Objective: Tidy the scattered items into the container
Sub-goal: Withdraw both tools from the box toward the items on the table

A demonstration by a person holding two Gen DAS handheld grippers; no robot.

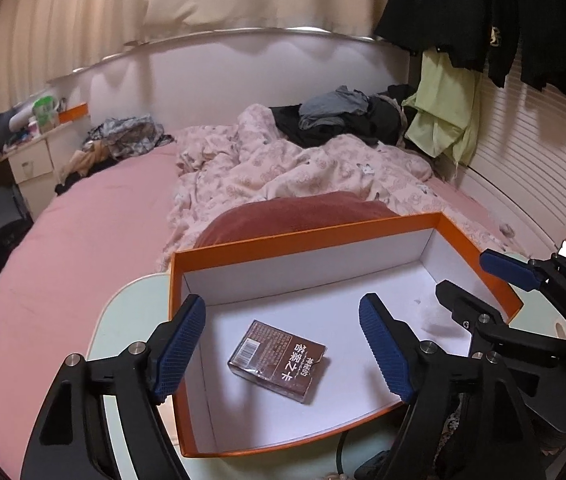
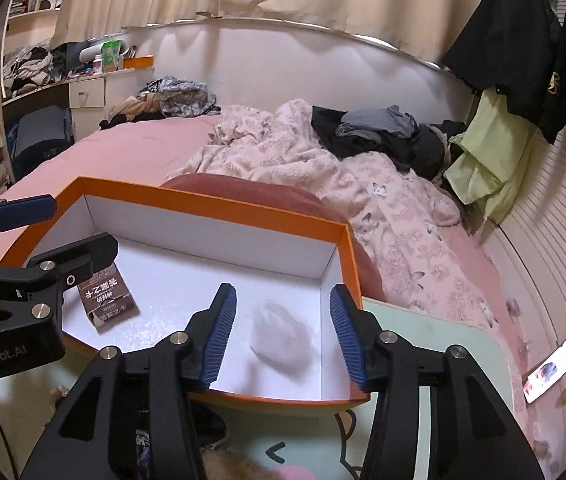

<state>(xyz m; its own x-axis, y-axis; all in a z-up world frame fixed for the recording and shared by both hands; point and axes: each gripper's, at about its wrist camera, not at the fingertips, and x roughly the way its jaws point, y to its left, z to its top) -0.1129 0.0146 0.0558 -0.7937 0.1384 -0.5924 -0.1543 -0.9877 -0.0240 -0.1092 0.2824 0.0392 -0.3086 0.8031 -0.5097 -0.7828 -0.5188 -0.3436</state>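
Hovering left gripper (image 1: 283, 344): jaws spread wide, nothing between the blue pads, poised over the near-left part of the box.
Right gripper (image 2: 283, 336): jaws wide apart too, empty, hanging above the near-right part of the box; from the left wrist view it sits at the far right (image 1: 479, 276), one pad over the right wall.
Card pack (image 1: 279, 360): brown, wrapped in clear film, white characters on its face, lying flat on the box floor towards the near-left, directly under the left jaws, touching neither pad.
Translucent lump (image 2: 283, 334): a pale, crinkly wad, what it is I cannot tell, resting on the box floor near the right wall, below the gap of the right jaws, well apart from the card pack (image 2: 107, 300).
Box (image 1: 307, 236): orange outside, white inside, open-topped, sitting on the pale green table (image 1: 131, 308), its far wall against a dusty-red cushion (image 1: 295, 214).
Table: cartoon face printed near its front edge (image 2: 279, 452).
Bed (image 1: 95, 216): pink sheet, rumpled floral duvet (image 1: 283, 168), dark clothes heaped at the far end.
Phone (image 2: 551, 370): lit screen, off to the right.
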